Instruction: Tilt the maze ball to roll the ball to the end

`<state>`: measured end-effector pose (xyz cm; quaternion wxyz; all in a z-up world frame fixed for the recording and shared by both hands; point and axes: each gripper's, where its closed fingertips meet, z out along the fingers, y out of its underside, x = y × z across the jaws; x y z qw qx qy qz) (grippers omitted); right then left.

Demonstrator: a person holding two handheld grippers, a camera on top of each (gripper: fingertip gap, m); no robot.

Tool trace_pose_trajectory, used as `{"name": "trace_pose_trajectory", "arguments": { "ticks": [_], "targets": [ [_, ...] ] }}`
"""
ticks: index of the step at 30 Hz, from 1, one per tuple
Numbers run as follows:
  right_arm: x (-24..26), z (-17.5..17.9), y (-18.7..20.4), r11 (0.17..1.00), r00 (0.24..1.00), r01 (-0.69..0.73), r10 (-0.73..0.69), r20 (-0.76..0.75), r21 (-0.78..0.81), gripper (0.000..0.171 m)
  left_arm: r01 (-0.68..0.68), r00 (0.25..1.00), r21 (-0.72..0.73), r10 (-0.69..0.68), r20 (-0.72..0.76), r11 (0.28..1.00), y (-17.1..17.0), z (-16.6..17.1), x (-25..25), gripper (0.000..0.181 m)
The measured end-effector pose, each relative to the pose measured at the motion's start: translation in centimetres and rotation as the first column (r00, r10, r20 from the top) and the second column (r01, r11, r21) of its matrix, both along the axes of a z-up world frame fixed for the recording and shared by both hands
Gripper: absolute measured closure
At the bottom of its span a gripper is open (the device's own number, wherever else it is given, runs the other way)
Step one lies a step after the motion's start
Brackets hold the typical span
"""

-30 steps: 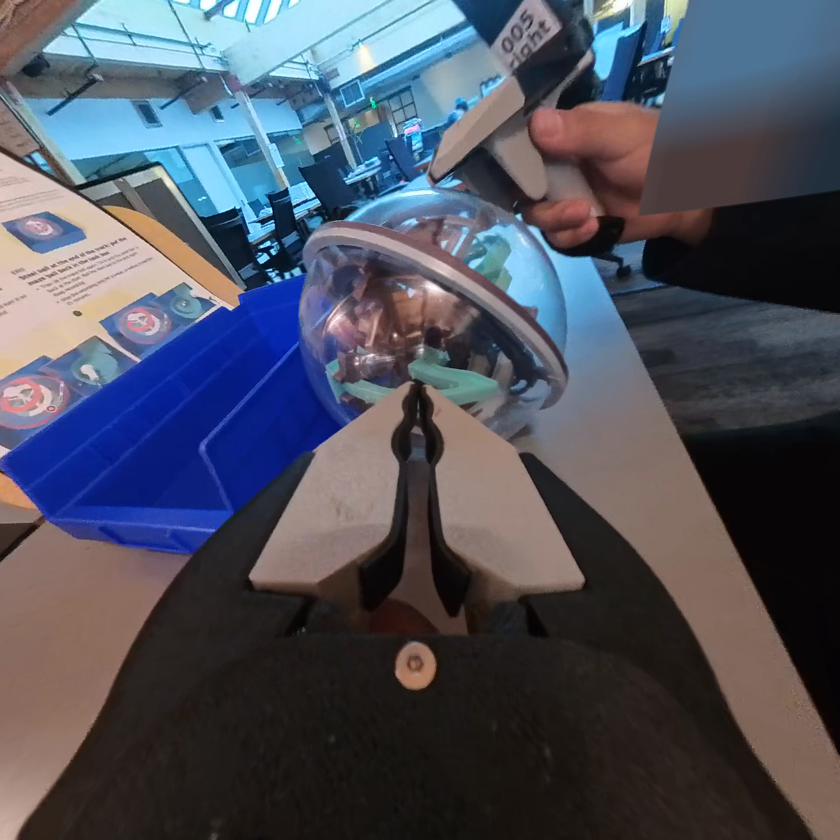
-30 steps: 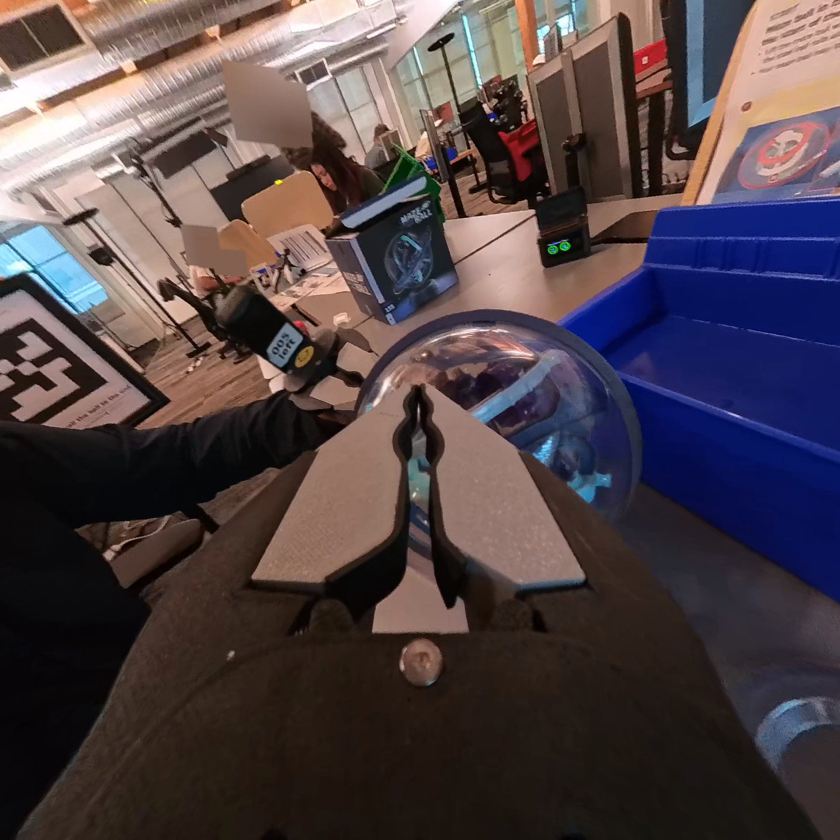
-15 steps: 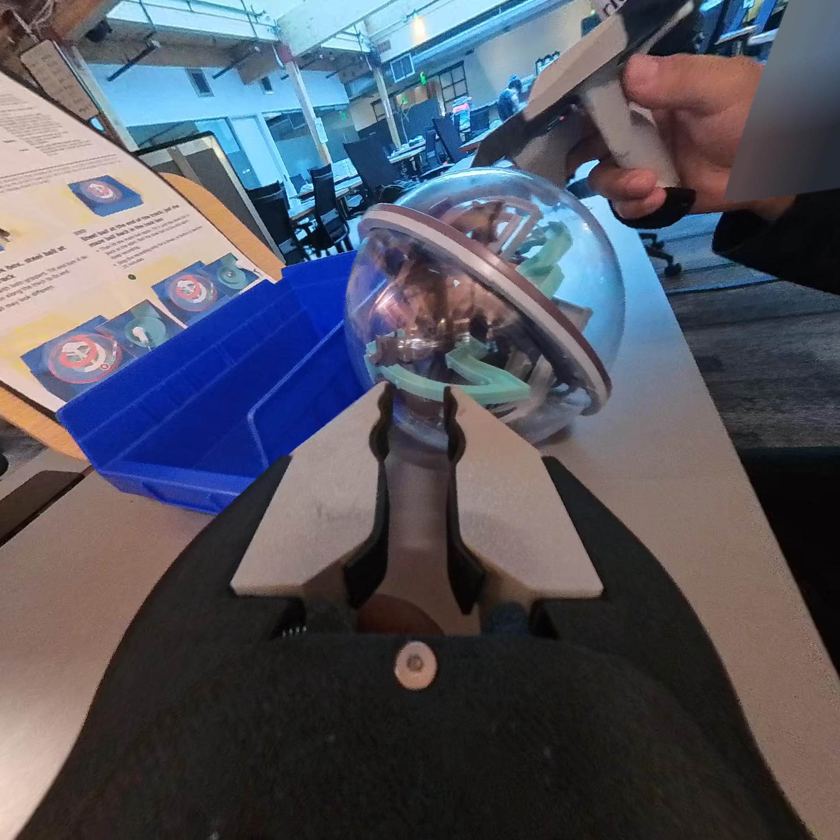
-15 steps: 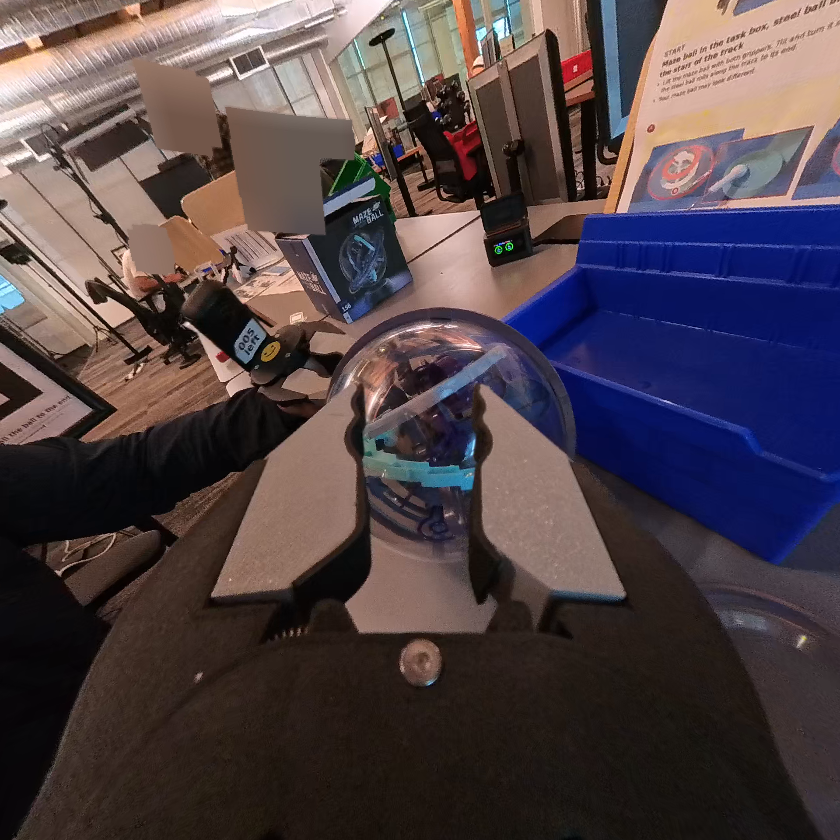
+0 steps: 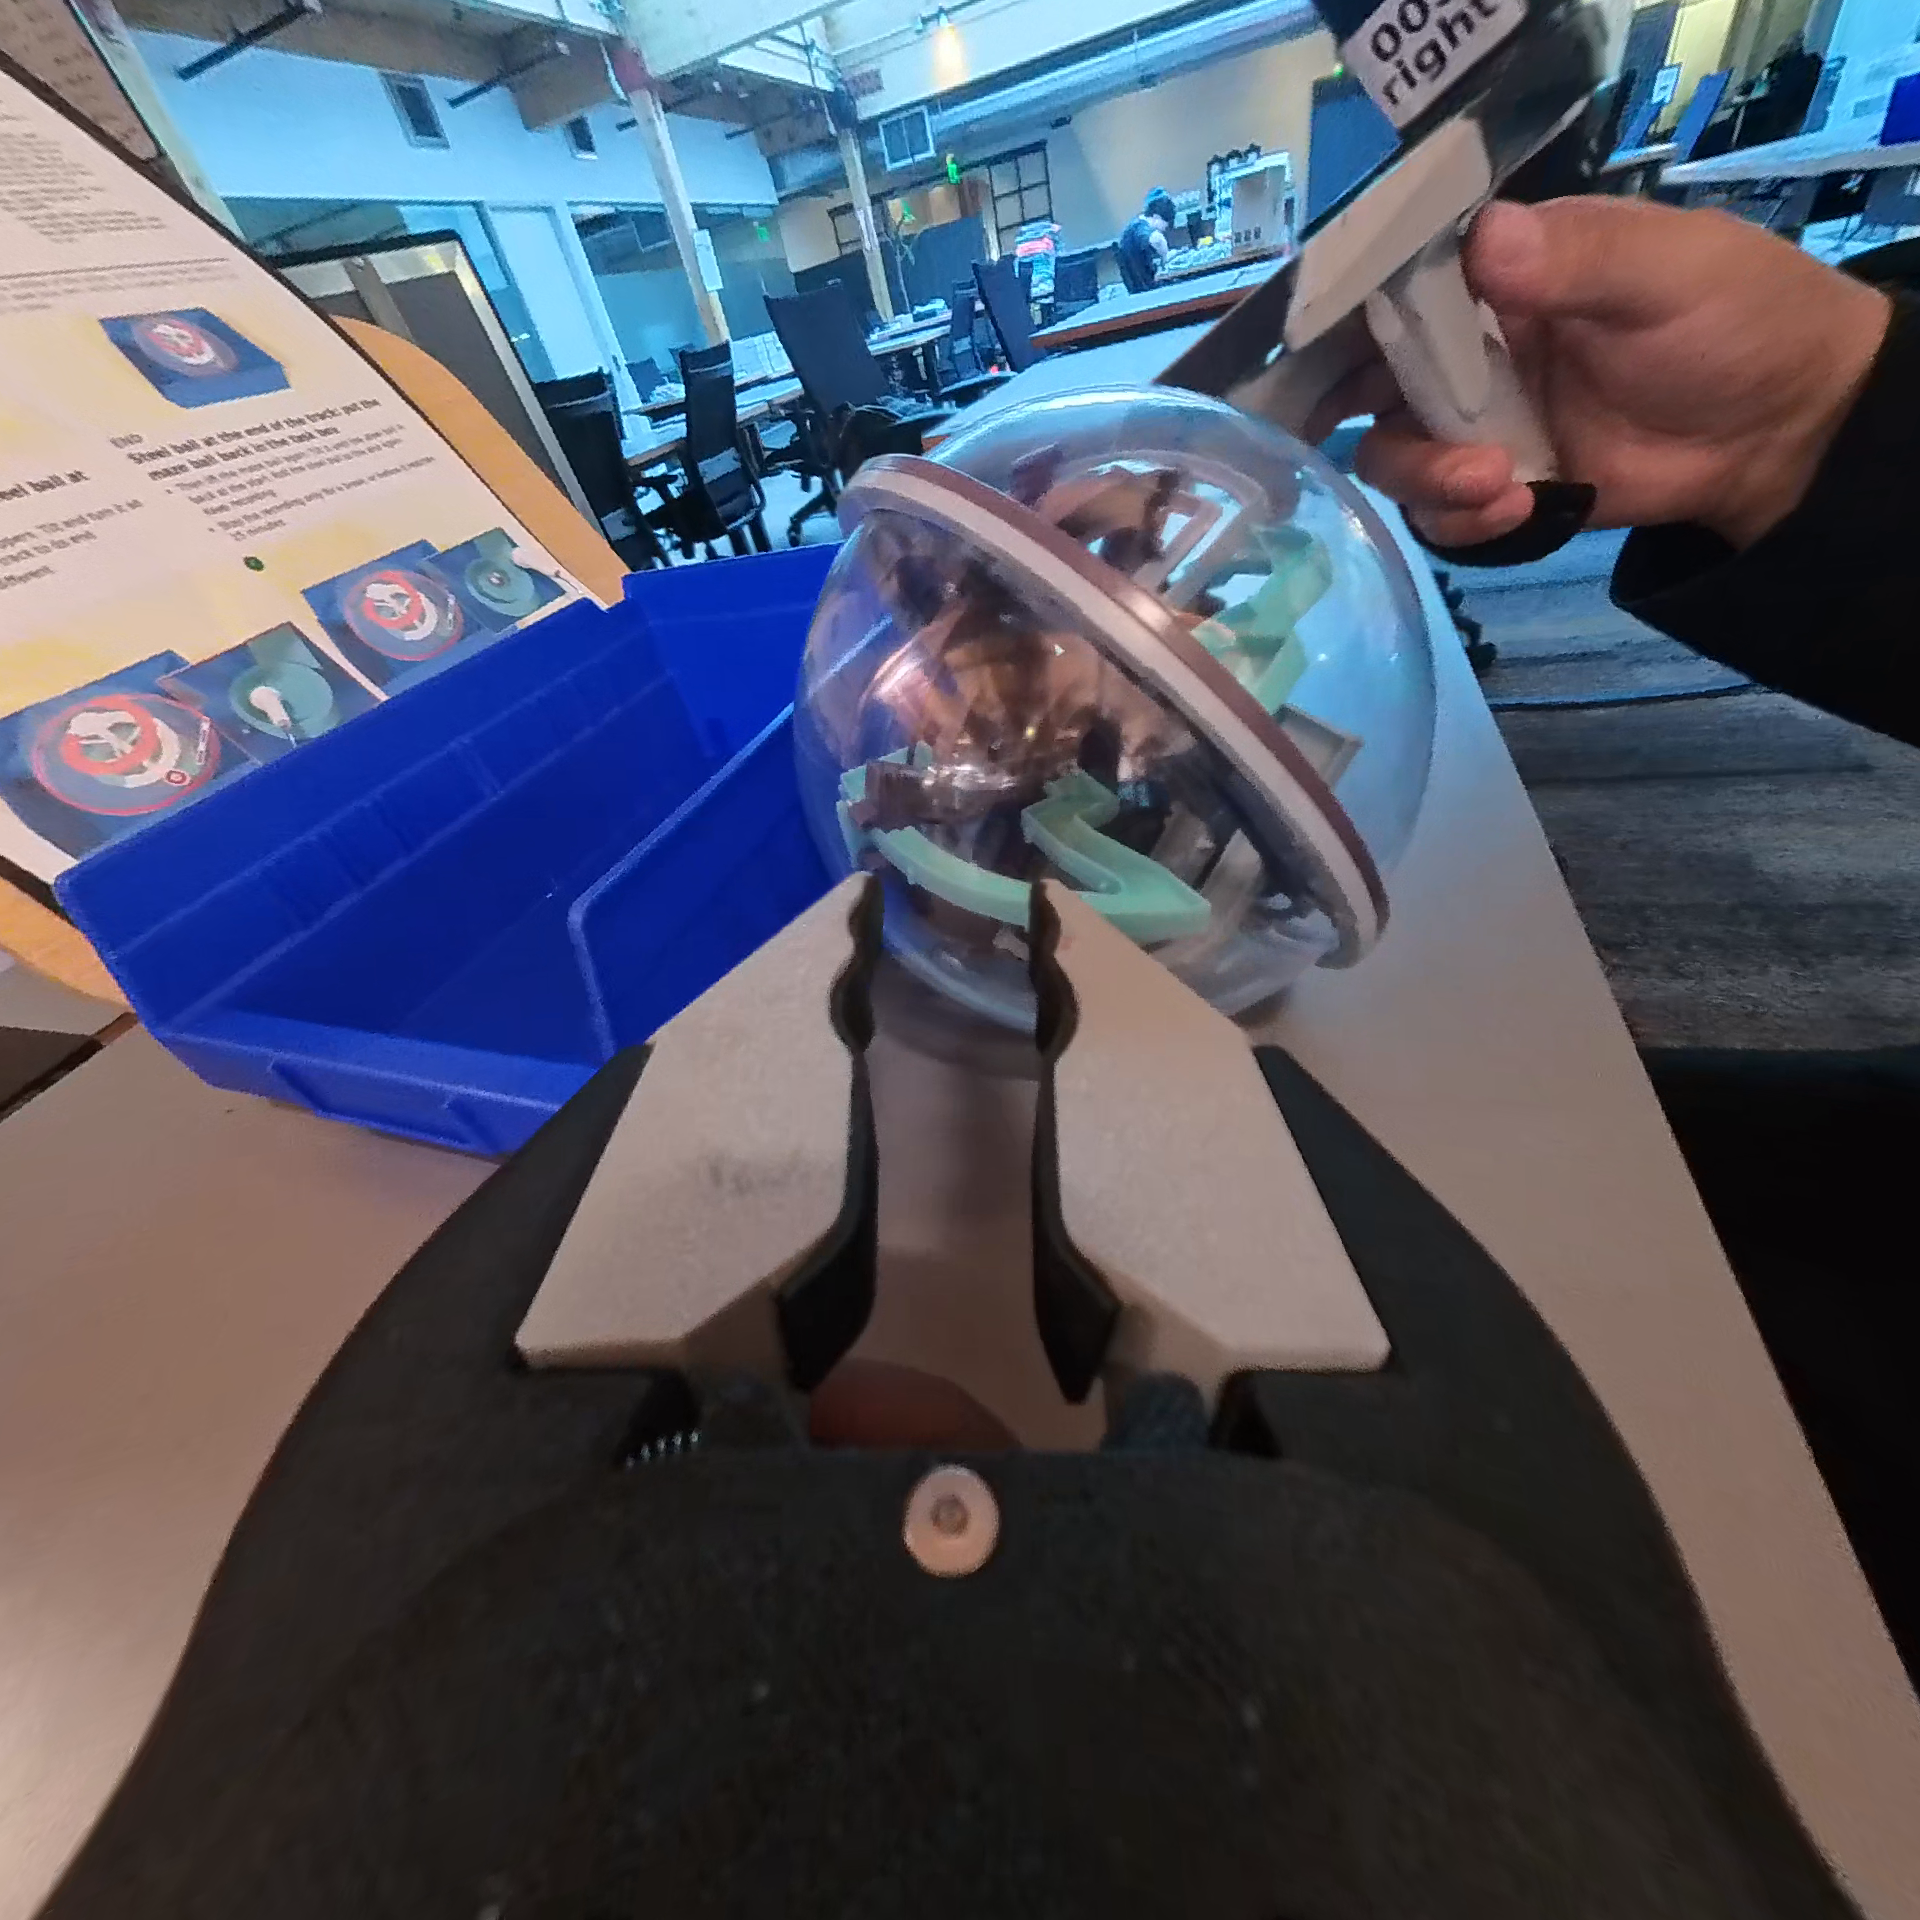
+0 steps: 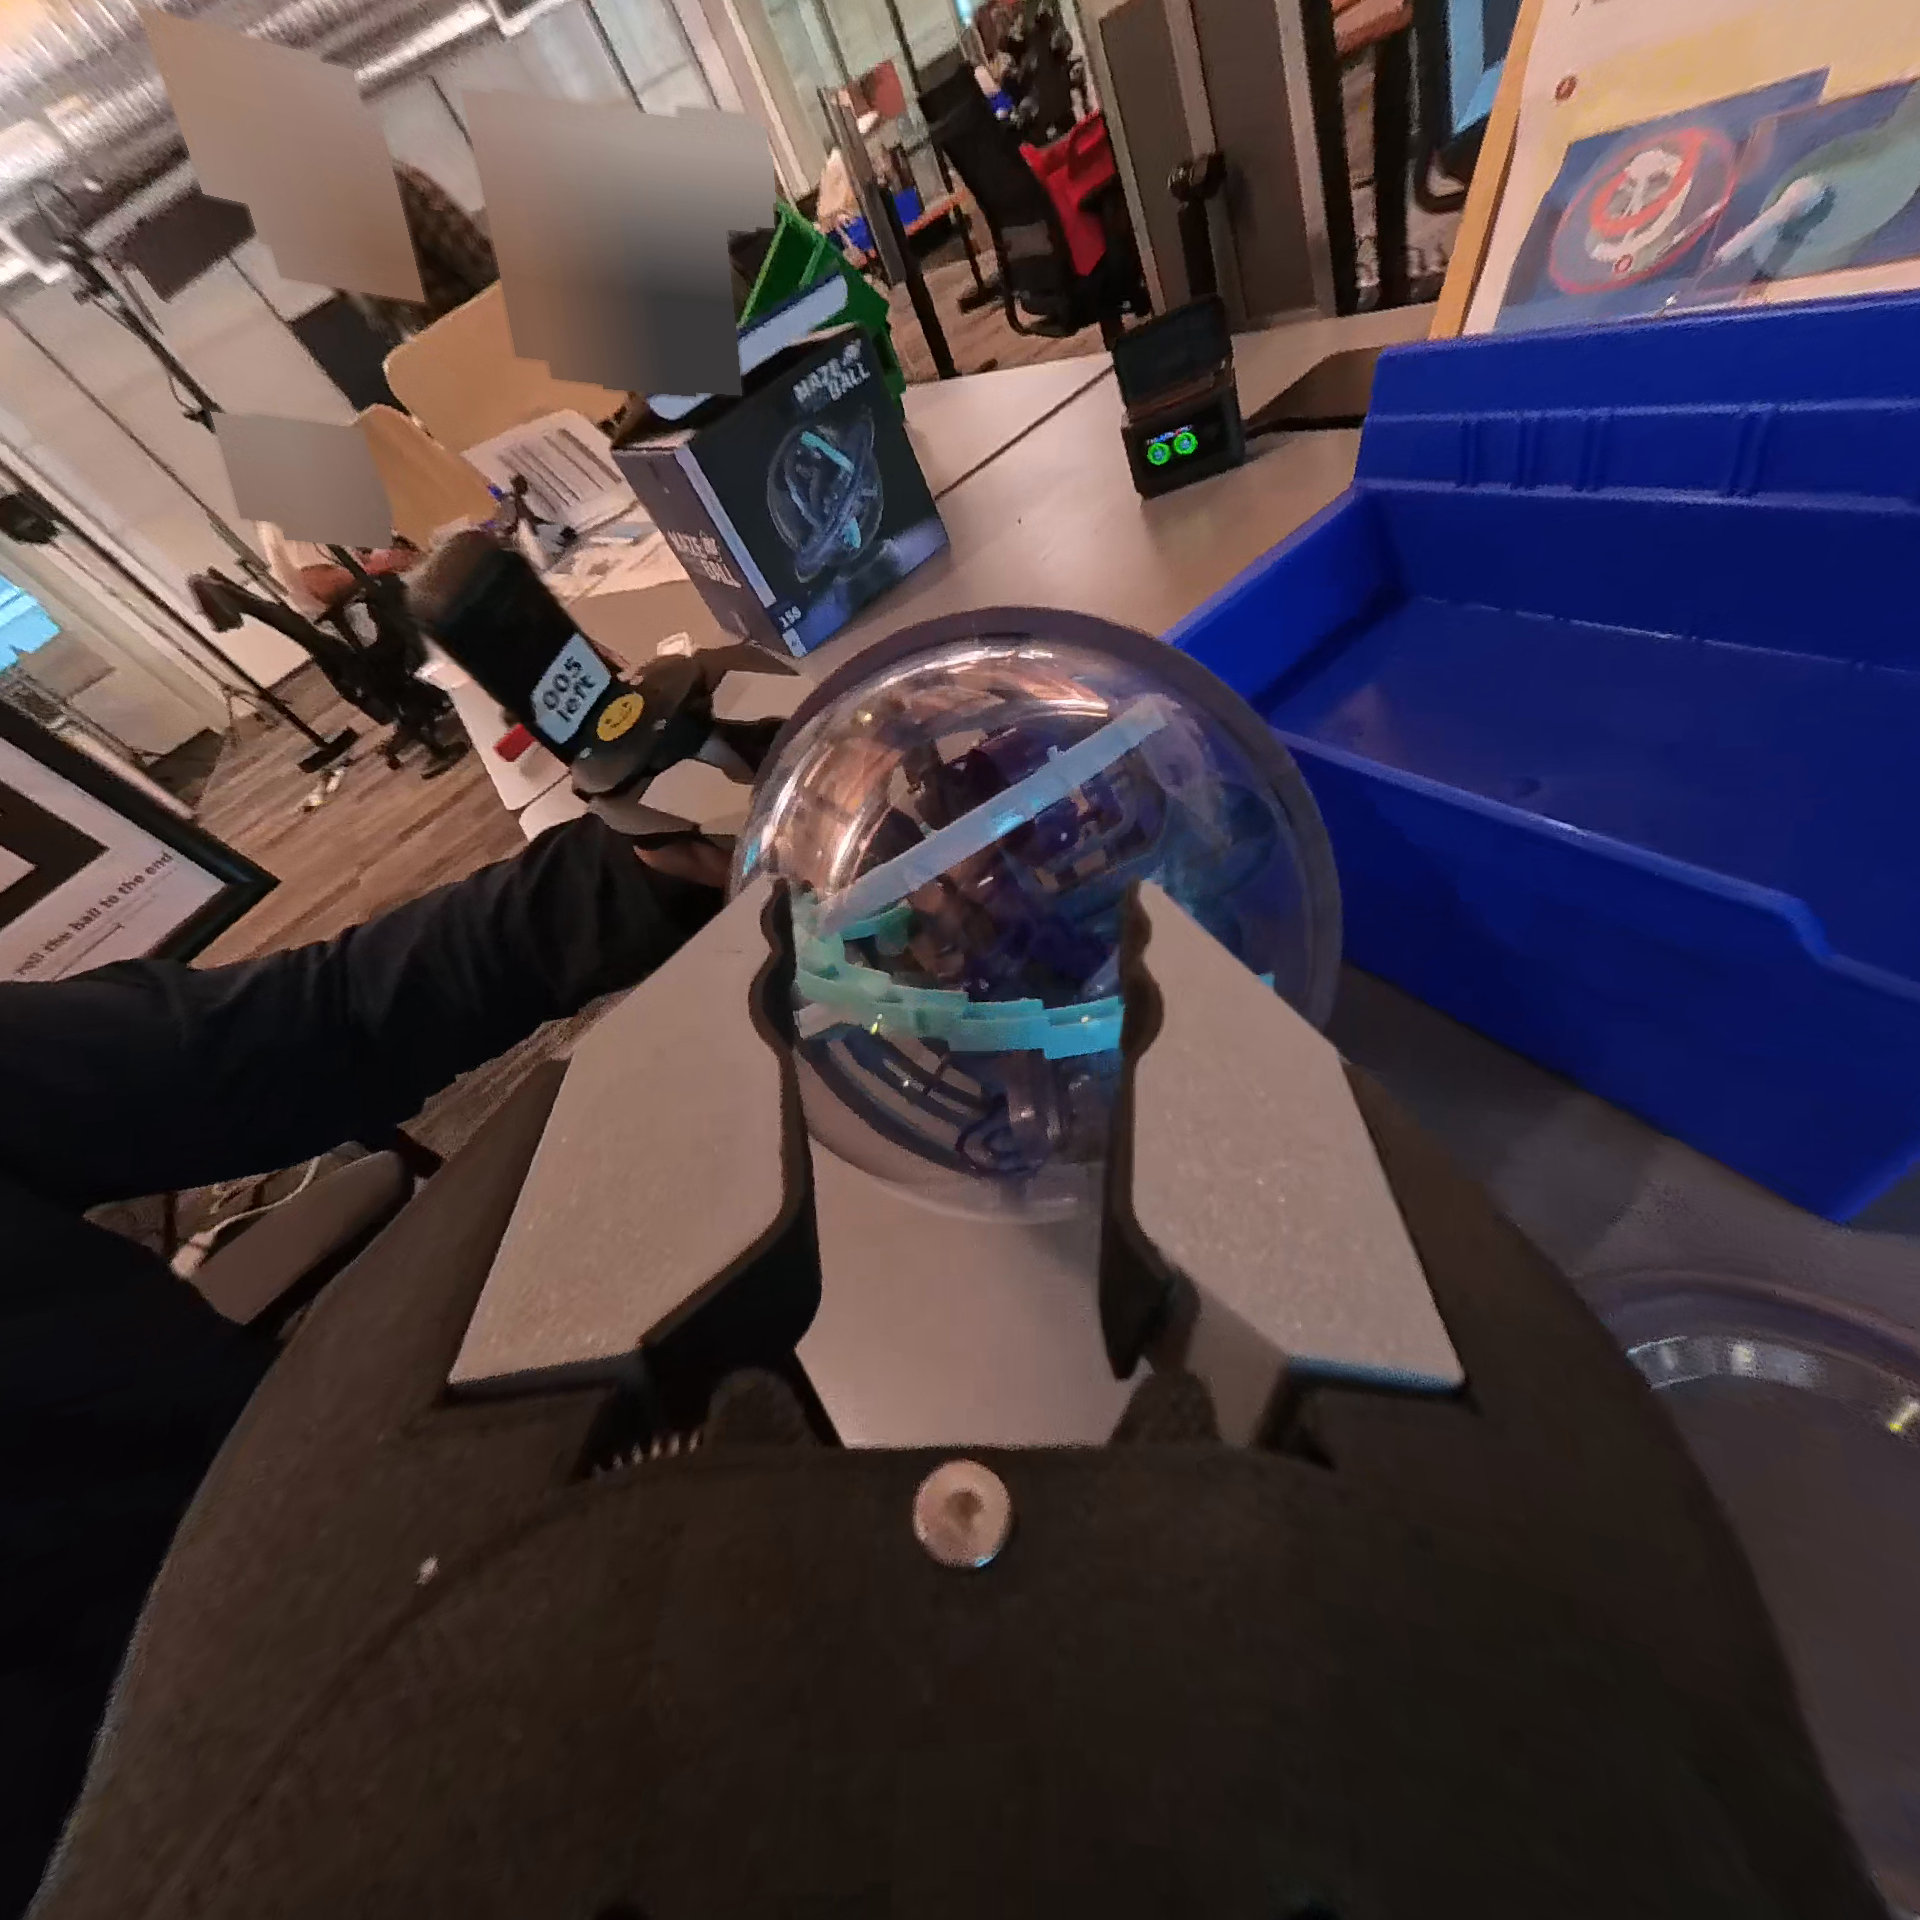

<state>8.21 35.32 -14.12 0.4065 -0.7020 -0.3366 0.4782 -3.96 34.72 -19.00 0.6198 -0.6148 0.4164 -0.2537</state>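
The maze ball [image 5: 1143, 644] is a clear sphere with green, brown and grey tracks inside and a ring around its middle. It rests on the grey table [image 5: 1455, 1091] beside the blue bin. My left gripper [image 5: 956, 899] is open, its tips close to the sphere's lower near side. My right gripper [image 6: 956, 914] is open wider, and the sphere [image 6: 1039, 810] shows between its tips. Each gripper shows in the other's view, the right one [image 5: 1403, 208] above and behind the sphere, the left one [image 6: 623, 727] at its far side. I cannot make out the small steel ball inside.
An empty blue bin [image 5: 416, 883] stands right next to the sphere, with an instruction sheet [image 5: 156, 468] leaning behind it. A dark product box [image 6: 800, 520] and a small black device [image 6: 1179, 436] sit farther back. A clear round piece [image 6: 1766, 1382] lies at my right. The table edge runs along the person's side.
Both grippers were shut against the sphere a second ago and have opened, the right one wider. The sphere now sits on the table a little farther from both.
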Motion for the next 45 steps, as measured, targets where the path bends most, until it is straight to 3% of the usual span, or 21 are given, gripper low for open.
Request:
{"name": "trace_pose_trajectory", "arguments": {
  "ticks": [9,12,14,16,25,30,32,35,37,40,44,45],
  "targets": [
    [-0.2,-0.3,0.4,1.000,1.000,0.021,-0.021,0.001,0.002,0.109,0.005,1.000,0.005,-0.005,0.003,1.000,-0.1,0.1,0.0,0.156],
    [-0.2,-0.4,0.7,1.000,1.000,0.030,-0.030,0.003,0.009,0.108,0.033,0.999,0.000,-0.033,-0.007,0.999,-0.6,-0.1,0.4,0.164],
    [-0.1,-0.7,1.0,0.998,0.999,0.048,-0.048,0.023,0.032,0.106,0.091,0.996,-0.026,-0.091,0.006,0.996,-1.6,-0.1,1.3,0.177],
    [0.0,-0.8,1.4,0.997,0.997,0.065,-0.066,0.035,0.052,0.097,0.158,0.987,-0.030,-0.158,-0.006,0.987,-2.9,-0.3,2.4,0.167],
    [-0.3,-0.1,1.3,0.998,0.999,-0.017,0.020,-0.049,0.055,0.086,0.423,0.897,0.046,-0.411,-0.164,0.905,-9.1,-1.8,7.7,0.156],
    [1.0,0.5,1.6,0.999,0.998,0.001,0.002,-0.055,0.052,0.085,0.350,0.933,0.135,-0.332,-0.139,0.927,-7.7,-0.7,5.9,0.166],
    [1.7,0.9,1.5,0.999,0.999,0.009,-0.006,-0.043,0.052,0.086,0.237,0.967,0.191,-0.213,-0.137,0.953,-5.6,0.2,4.0,0.161],
    [2.7,1.1,0.6,0.997,1.000,-0.004,0.003,0.014,0.072,0.096,0.087,0.988,0.264,-0.049,-0.146,0.961,-2.8,1.3,1.0,0.167],
    [2.8,0.7,-0.1,0.996,0.998,-0.027,0.022,0.066,0.080,0.101,0.009,0.981,0.230,0.037,-0.193,0.973,-0.5,0.3,-0.2,0.165],
    [2.3,-0.8,0.2,0.998,0.991,-0.022,0.014,0.133,0.061,0.097,0.053,0.977,0.106,-0.030,-0.211,0.993,0.0,-1.3,1.2,0.171],
    [1.9,-1.7,0.9,0.999,0.994,-0.030,0.026,0.109,0.030,0.088,0.116,0.970,0.163,-0.077,-0.232,0.980,-1.7,-0.9,3.6,0.179],
    [2.1,-1.6,1.3,0.999,0.996,-0.023,0.021,0.085,0.024,0.089,0.140,0.970,0.170,-0.100,-0.223,0.975,-2.2,-0.7,4.2,0.171]
  ]
}}
